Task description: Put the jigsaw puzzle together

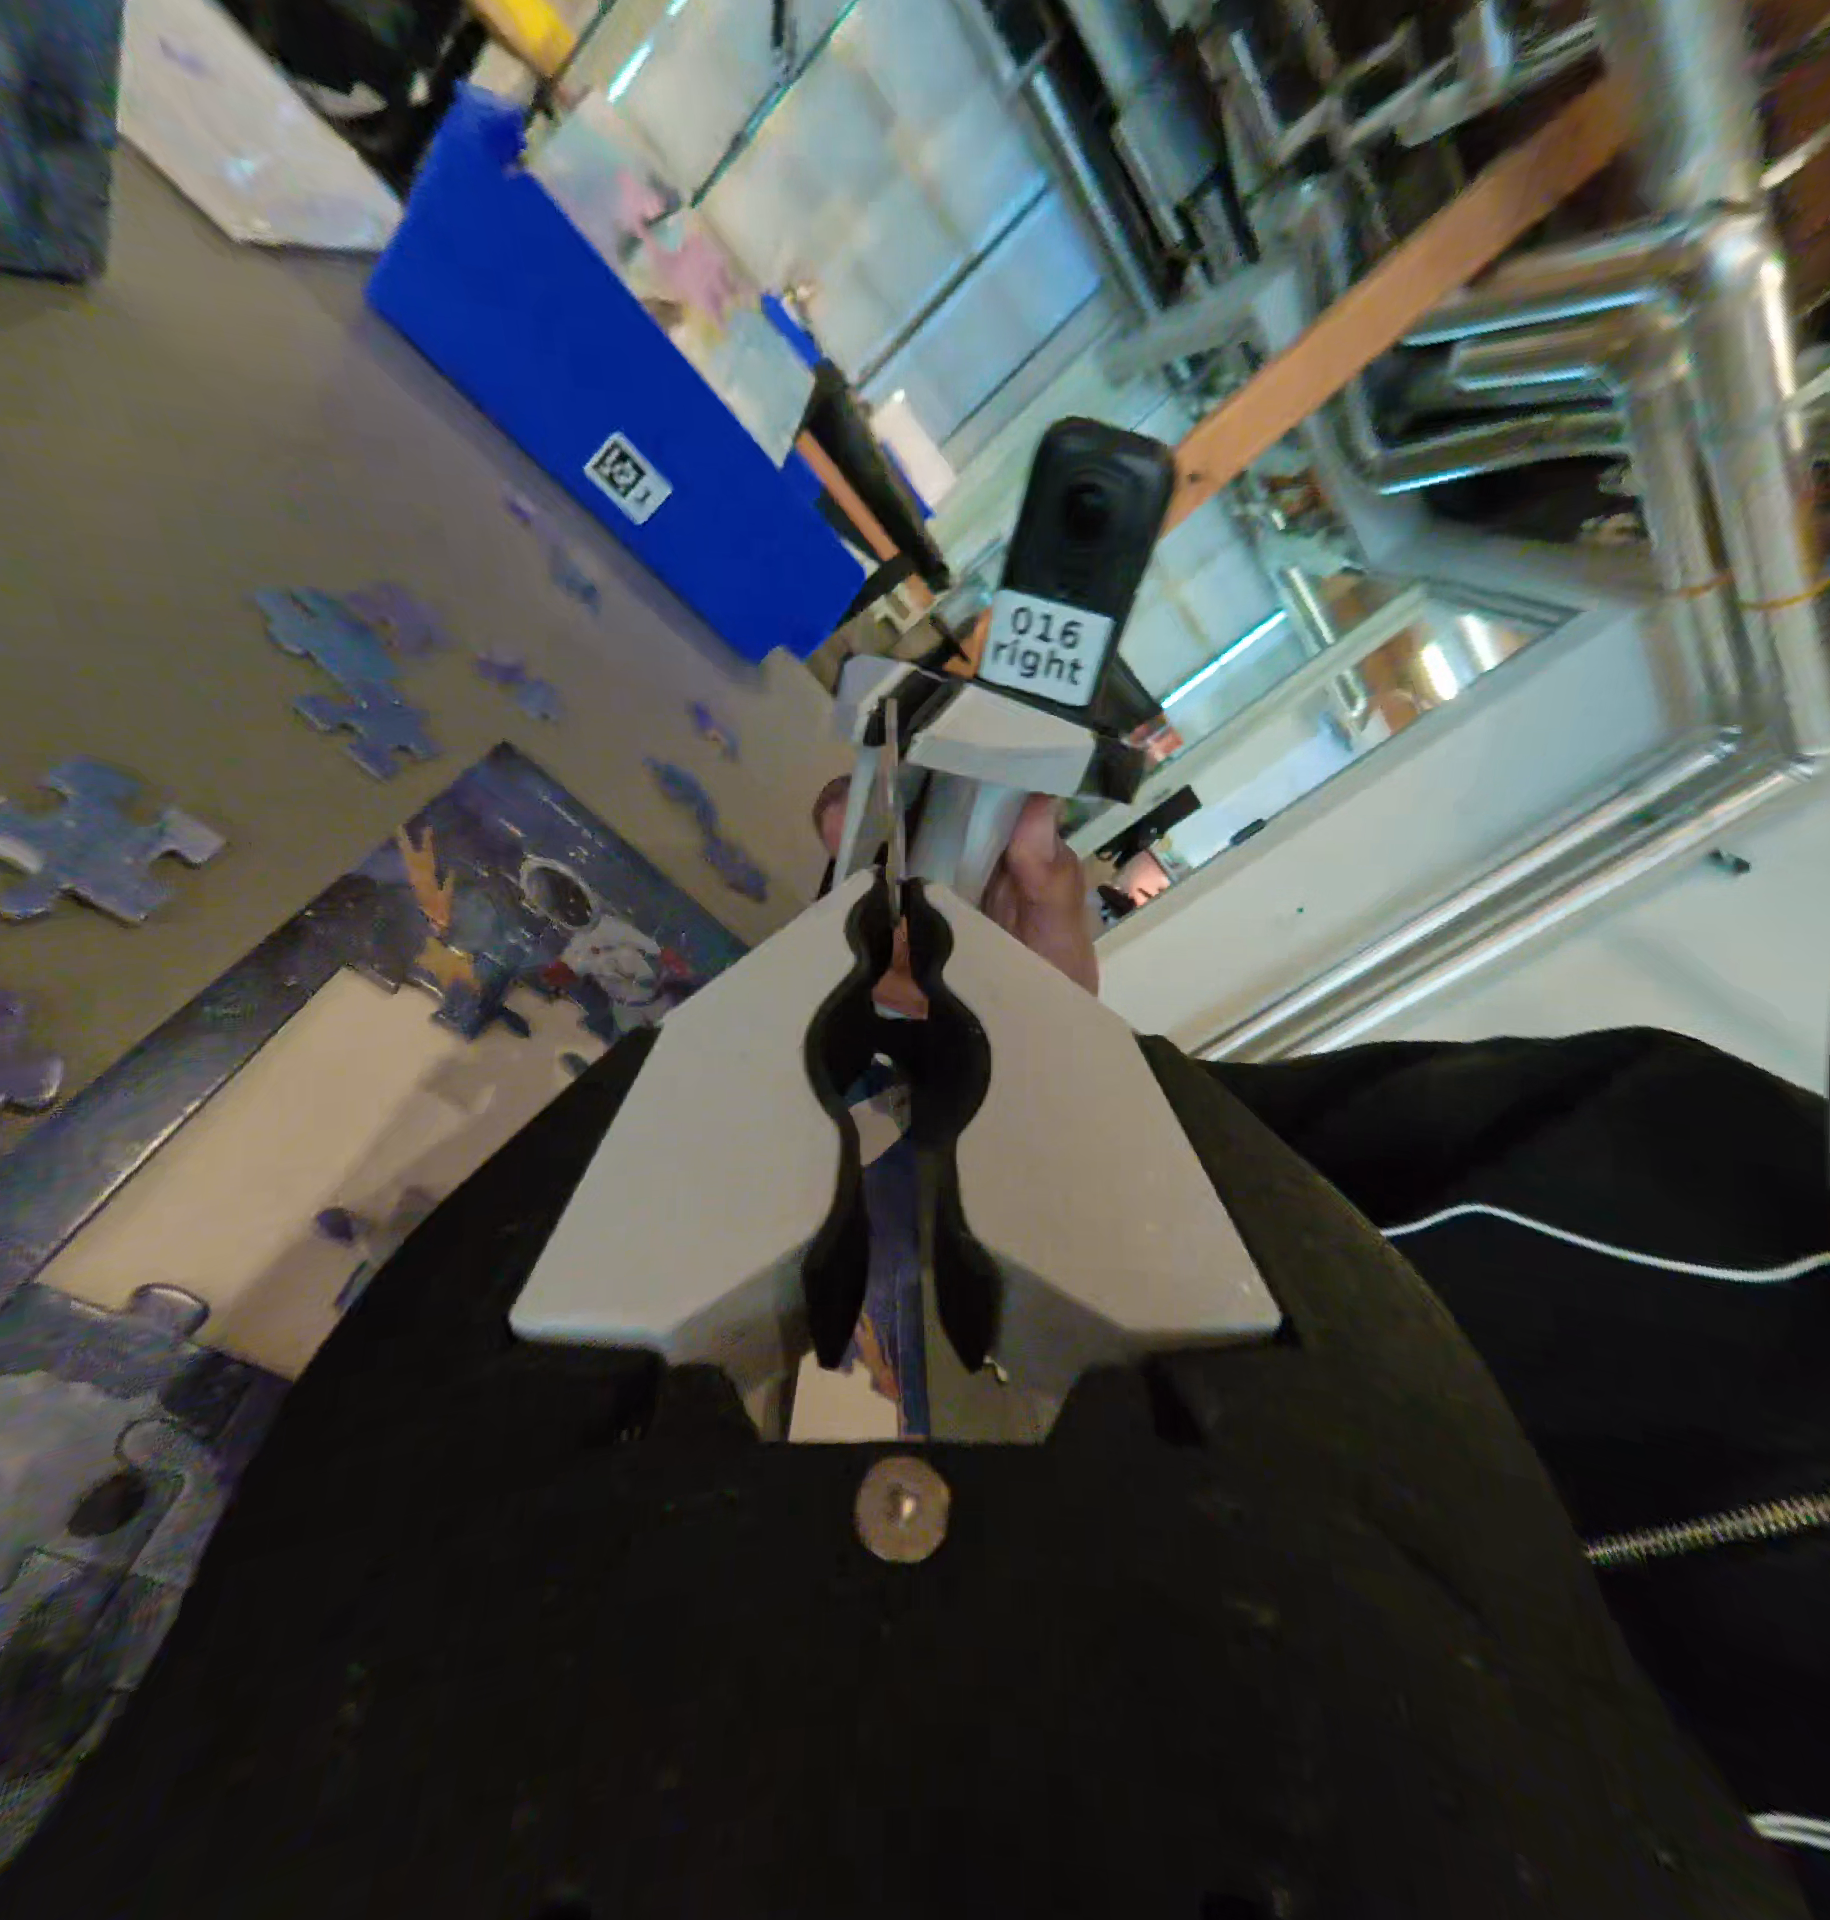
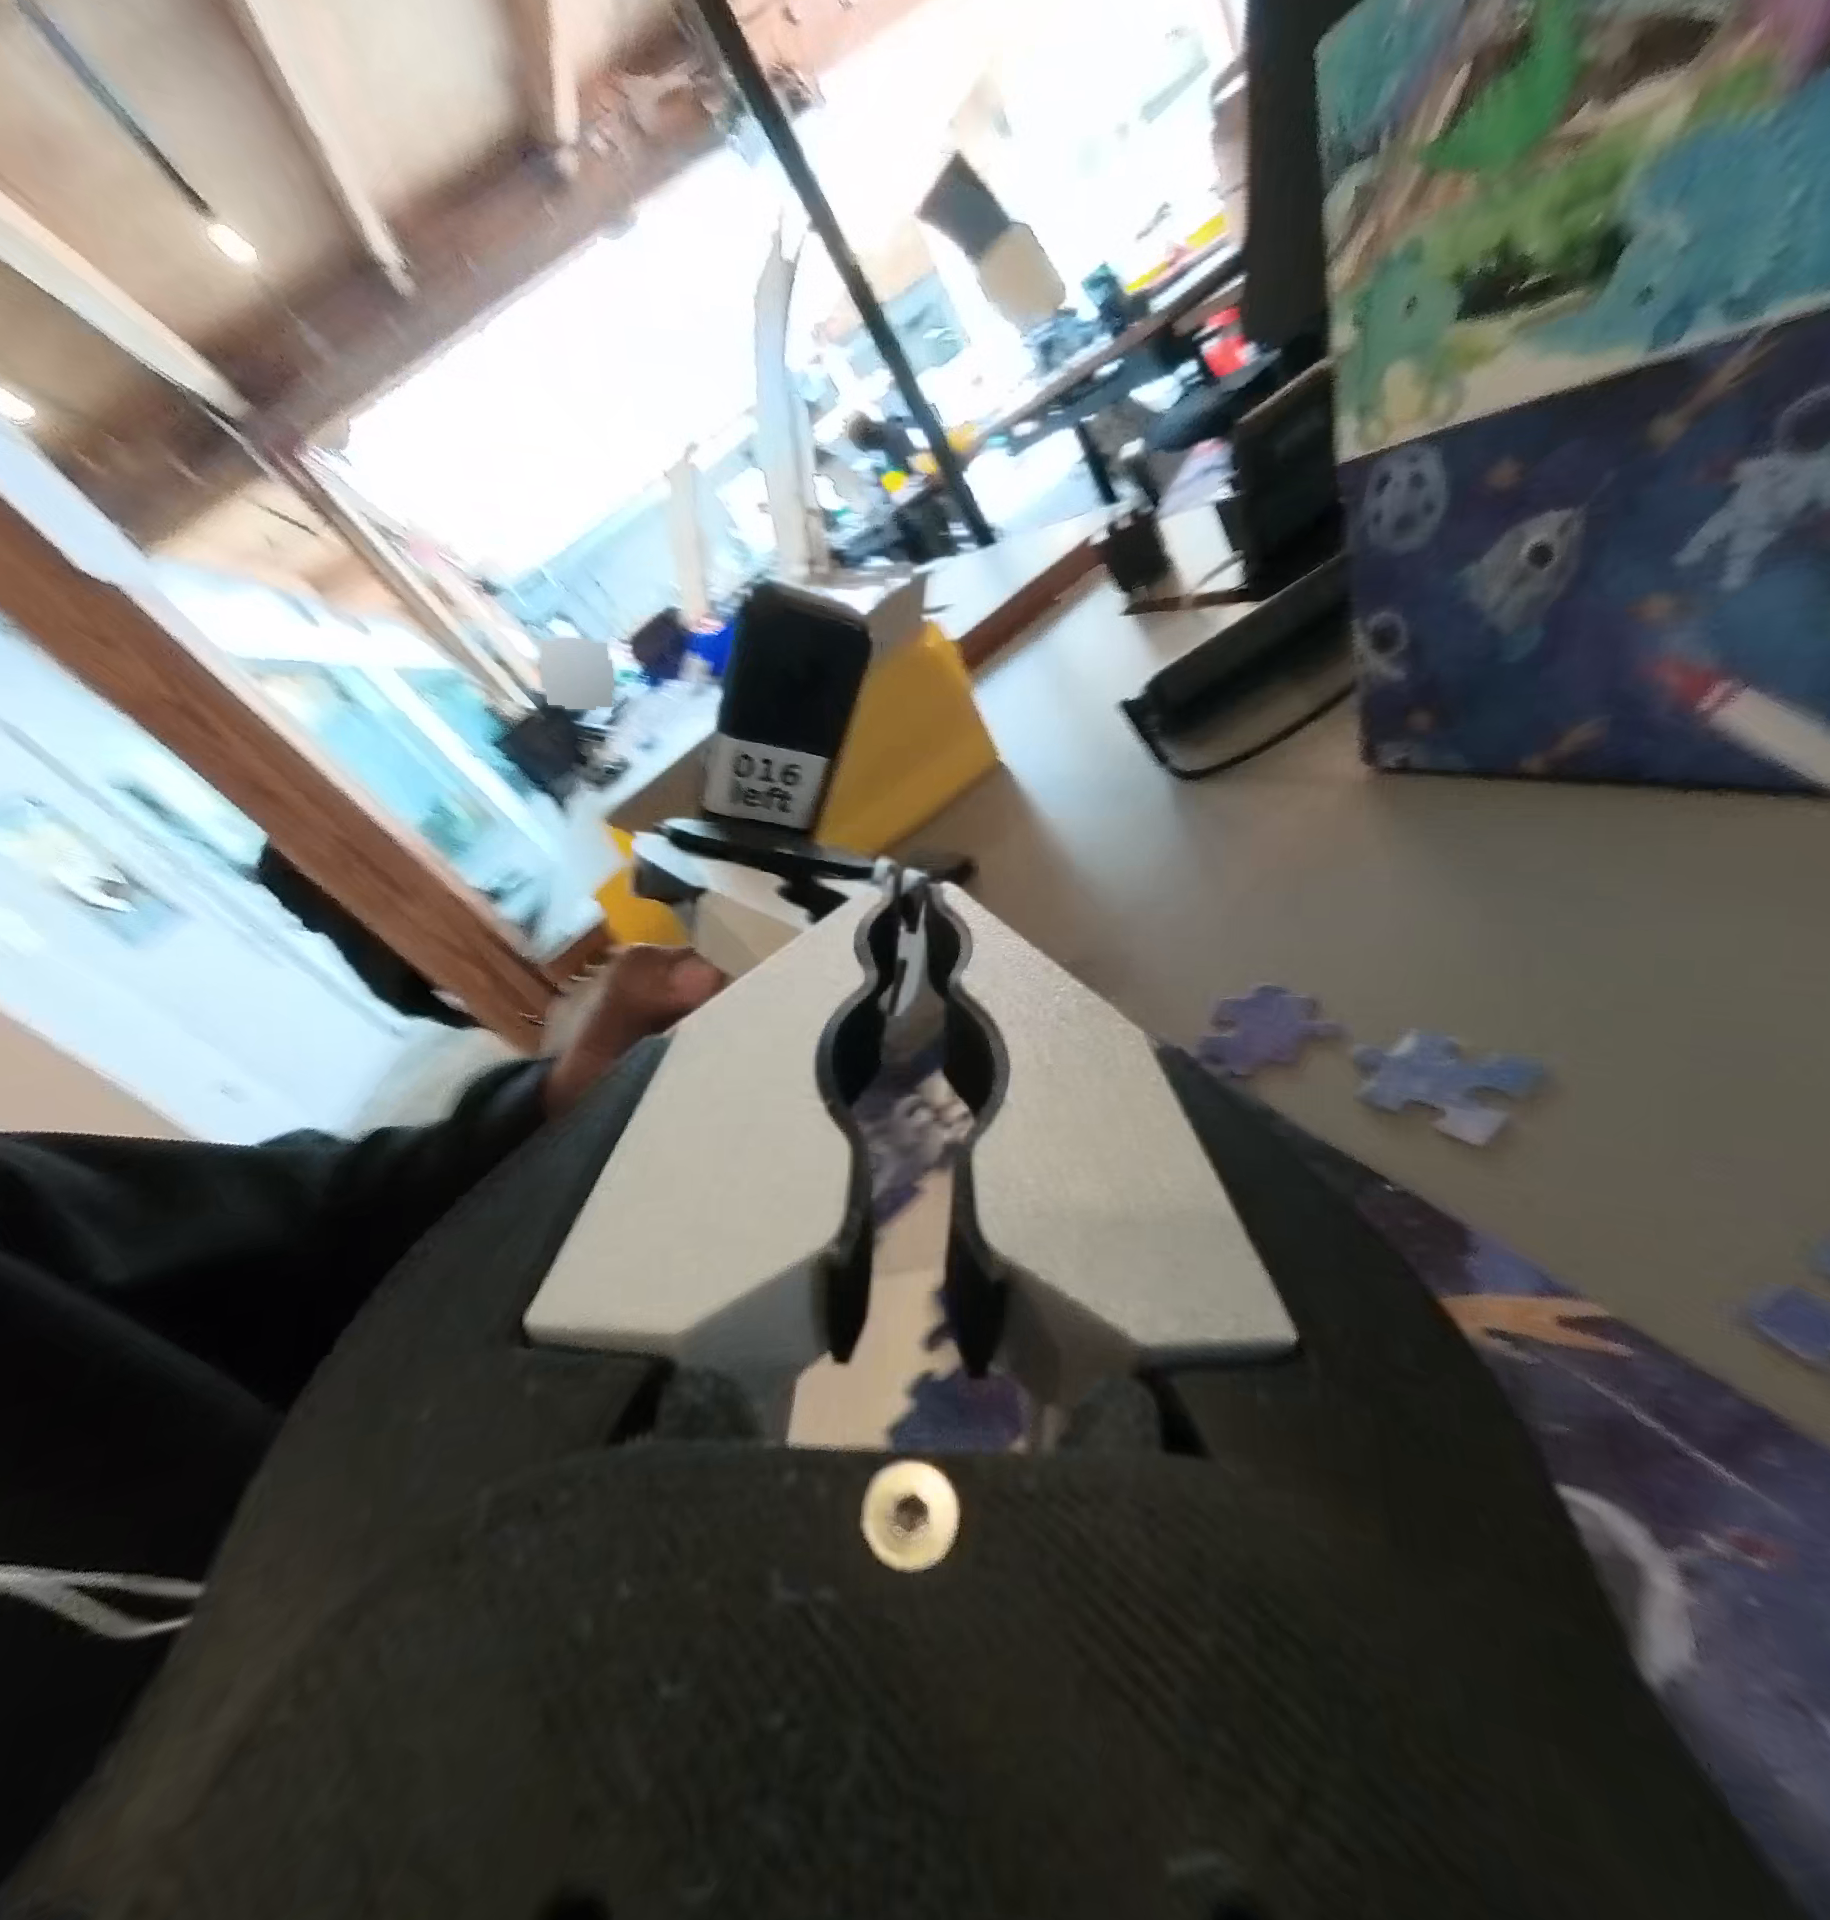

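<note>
A partly assembled space jigsaw puzzle (image 1: 537, 935) lies on the tan table, its border joined around a bare middle; it also shows in the right wrist view (image 2: 1617, 1403). My left gripper (image 1: 898, 935) and right gripper (image 2: 906, 935) face each other tip to tip above the puzzle. Both have their jaws closed on one thin puzzle piece (image 1: 883, 821), seen edge-on and held in the air; it also shows in the right wrist view (image 2: 906, 961). Each gripper appears in the other's view: the right gripper (image 1: 880, 831), the left gripper (image 2: 869, 883).
Loose blue pieces (image 1: 90, 842) (image 1: 360, 675) (image 2: 1441, 1081) lie scattered on the table (image 1: 163, 468). A blue bin (image 1: 578, 395) stands at the back. The puzzle box (image 2: 1617, 520) and a yellow bin (image 2: 911, 748) stand on the table. A black sleeve (image 1: 1513, 1247) is close by. Left and right tips are no more than a few centimetres apart.
</note>
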The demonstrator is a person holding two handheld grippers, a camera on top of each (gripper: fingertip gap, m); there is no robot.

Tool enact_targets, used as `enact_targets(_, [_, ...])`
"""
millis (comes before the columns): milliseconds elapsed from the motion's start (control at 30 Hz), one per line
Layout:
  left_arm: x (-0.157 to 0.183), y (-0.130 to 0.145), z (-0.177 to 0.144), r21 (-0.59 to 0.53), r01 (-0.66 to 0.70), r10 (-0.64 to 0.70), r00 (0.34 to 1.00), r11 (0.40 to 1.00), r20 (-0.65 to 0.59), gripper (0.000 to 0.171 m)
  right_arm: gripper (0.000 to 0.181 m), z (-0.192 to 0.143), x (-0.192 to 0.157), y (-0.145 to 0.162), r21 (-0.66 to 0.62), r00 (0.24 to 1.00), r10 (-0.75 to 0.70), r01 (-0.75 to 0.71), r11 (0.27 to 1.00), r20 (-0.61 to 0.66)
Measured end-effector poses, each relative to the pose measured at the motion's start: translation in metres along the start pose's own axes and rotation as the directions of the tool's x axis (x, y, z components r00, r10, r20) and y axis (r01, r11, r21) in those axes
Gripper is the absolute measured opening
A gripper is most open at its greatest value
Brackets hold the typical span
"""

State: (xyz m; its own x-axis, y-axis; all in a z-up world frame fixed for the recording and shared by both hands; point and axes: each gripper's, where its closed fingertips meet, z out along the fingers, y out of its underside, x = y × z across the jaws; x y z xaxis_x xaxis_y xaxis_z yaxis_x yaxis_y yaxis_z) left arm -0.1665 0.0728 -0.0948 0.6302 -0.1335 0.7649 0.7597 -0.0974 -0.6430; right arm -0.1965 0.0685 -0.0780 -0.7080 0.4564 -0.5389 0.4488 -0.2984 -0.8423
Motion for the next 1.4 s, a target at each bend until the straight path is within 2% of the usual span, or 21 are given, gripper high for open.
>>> enact_targets(100, [-0.002, -0.001, -0.008, 0.014, -0.030, 0.030, 0.999, 0.999, 0.019, 0.000, 0.003, 0.000, 0.002, 0.007, -0.017, 0.999, 0.049, -0.049, 0.999, 0.023])
enact_targets(233, [0.002, -0.017, -0.022, 0.102, -0.014, 0.016, 1.000, 0.995, -0.018, 0.000, 0.000, -0.003, -0.002, 0.017, -0.071, 0.996, 0.062, -0.057, 0.996, 0.069])
enact_targets(333, [-0.003, -0.015, -0.025, 0.092, 0.006, -0.004, 1.000, 0.996, -0.020, 0.000, 0.000, 0.002, -0.005, 0.029, -0.131, 0.996, 0.046, -0.036, 0.991, 0.072])
enact_targets(500, [-0.008, -0.010, -0.027, 0.065, 0.022, -0.022, 1.000, 0.998, -0.007, 0.000, 0.001, 0.003, -0.005, 0.037, -0.181, 0.998, -0.046, 0.053, 0.982, 0.044])
enact_targets(567, [-0.013, -0.006, -0.029, 0.027, 0.020, -0.021, 1.000, 0.999, 0.020, 0.000, 0.019, -0.004, -0.009, 0.028, -0.151, 0.991, -0.117, 0.125, 0.981, 0.060])
enact_targets(633, [-0.018, 0.001, -0.031, -0.031, 0.022, -0.020, 0.999, 0.999, 0.044, 0.000, 0.024, -0.011, -0.005, 0.021, -0.140, 0.970, -0.244, 0.244, 0.960, 0.019])
enact_targets(700, [-0.023, 0.007, -0.032, -0.081, 0.034, -0.028, 0.997, 0.996, 0.069, 0.000, 0.034, -0.016, -0.001, 0.022, -0.193, 0.904, -0.426, 0.414, 0.890, -0.025])
enact_targets(767, [-0.025, 0.011, -0.033, -0.113, 0.045, -0.036, 0.996, 0.993, 0.076, 0.000, 0.038, -0.020, 0.002, 0.029, -0.279, 0.788, -0.613, 0.578, 0.767, -0.051])
enact_targets(900, [-0.027, 0.021, -0.034, -0.185, 0.048, -0.030, 0.995, 0.981, 0.100, 0.000, 0.032, -0.022, 0.015, 0.041, -0.433, 0.429, -0.897, 0.792, 0.431, -0.108])
enact_targets(933, [-0.028, 0.024, -0.033, -0.205, 0.046, -0.025, 0.994, 0.978, 0.106, 0.000, 0.028, -0.020, 0.014, 0.044, -0.447, 0.357, -0.929, 0.818, 0.362, -0.098])
enact_targets(967, [-0.028, 0.027, -0.032, -0.221, 0.045, -0.021, 0.994, 0.974, 0.108, 0.000, 0.029, -0.017, 0.011, 0.049, -0.455, 0.316, -0.946, 0.833, 0.314, -0.073])
enact_targets(1133, [-0.023, 0.035, -0.029, -0.264, 0.051, -0.030, 0.996, 0.963, 0.084, 0.000, 0.034, -0.009, 0.010, 0.072, -0.506, 0.264, -0.964, 0.835, 0.217, 0.021])
enact_targets(1267, [-0.022, 0.039, -0.027, -0.288, 0.058, -0.037, 0.996, 0.956, 0.078, 0.000, 0.027, -0.007, 0.007, 0.078, -0.504, 0.273, -0.961, 0.836, 0.216, 0.042])
enact_targets(1400, [-0.025, 0.043, -0.027, -0.308, 0.056, -0.026, 0.995, 0.950, 0.098, 0.000, 0.013, -0.007, 0.008, 0.078, -0.511, 0.259, -0.965, 0.835, 0.202, 0.041])
